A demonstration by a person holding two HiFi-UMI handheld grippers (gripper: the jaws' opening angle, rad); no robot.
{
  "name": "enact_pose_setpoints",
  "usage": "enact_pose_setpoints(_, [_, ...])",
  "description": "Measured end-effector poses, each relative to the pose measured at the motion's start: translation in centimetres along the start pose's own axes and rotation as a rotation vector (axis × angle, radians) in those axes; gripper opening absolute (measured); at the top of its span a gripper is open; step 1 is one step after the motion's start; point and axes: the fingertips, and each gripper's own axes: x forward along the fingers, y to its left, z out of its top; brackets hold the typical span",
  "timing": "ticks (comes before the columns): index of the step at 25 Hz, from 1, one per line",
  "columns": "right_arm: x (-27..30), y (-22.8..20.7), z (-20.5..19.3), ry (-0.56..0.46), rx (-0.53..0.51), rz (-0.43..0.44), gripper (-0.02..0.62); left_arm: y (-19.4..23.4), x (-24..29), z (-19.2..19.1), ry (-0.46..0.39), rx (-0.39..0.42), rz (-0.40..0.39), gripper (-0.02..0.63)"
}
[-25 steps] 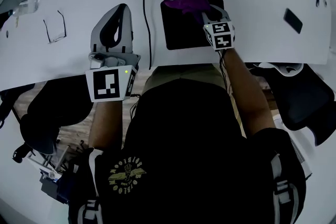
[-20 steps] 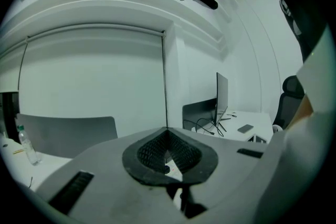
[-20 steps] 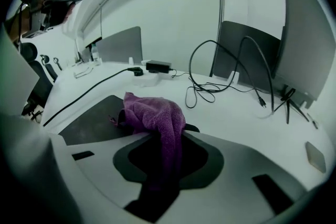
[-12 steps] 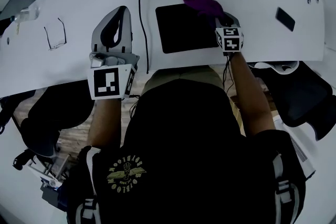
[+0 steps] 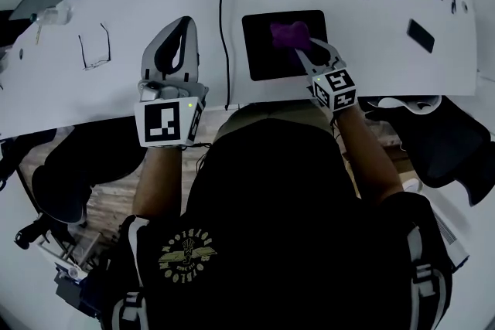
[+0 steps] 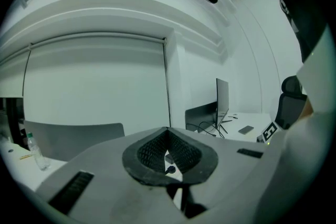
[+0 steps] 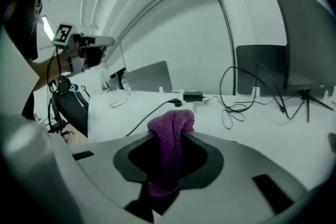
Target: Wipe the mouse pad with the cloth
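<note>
One more stroke: right tongs (image 5: 303,50) (clamped on cloth (image 5: 288,33)) pulled back to mid mouse pad (image 5: 263,54); wiping underway. Left tongs (image 5: 182,22) clenched, empty.

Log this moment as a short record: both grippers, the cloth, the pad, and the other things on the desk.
right gripper: shut on the cloth, over the pad
cloth: purple, bunched, on the upper middle of the pad
pad: black, flat on the desk
left gripper: shut, empty, left of the pad
cable: black, runs between the left gripper and the pad
glasses: far left on the desk
phone: right of the pad
</note>
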Motion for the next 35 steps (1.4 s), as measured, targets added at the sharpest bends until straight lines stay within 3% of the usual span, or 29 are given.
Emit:
enact_pose_setpoints(10, [3.9, 9.4, -0.5, -0.003, -0.051, 0.135, 0.091, 0.9, -4.2, -0.8, 0.003, 0.033, 0.004, 0.002])
enact_pose_setpoints(15, [6.2, 11.1, -4.6, 0.101, -0.051, 0.137, 0.091, 1.4, -5.8, -2.1, 0.037, 0.040, 0.008, 0.002])
enact_pose_setpoints(21, [6.1, 6.8, -9.0, 0.234, -0.025, -0.022, 0.091, 1.4, -6.1, -2.6, 0.056, 0.043, -0.001, 0.002])
enact_pose_setpoints(35, [-2.5, -6.8, -11.9, 0.290, 0.082, -0.321, 0.091, -1.0, -2.6, -1.3, 0.018, 0.047, -0.068, 0.002])
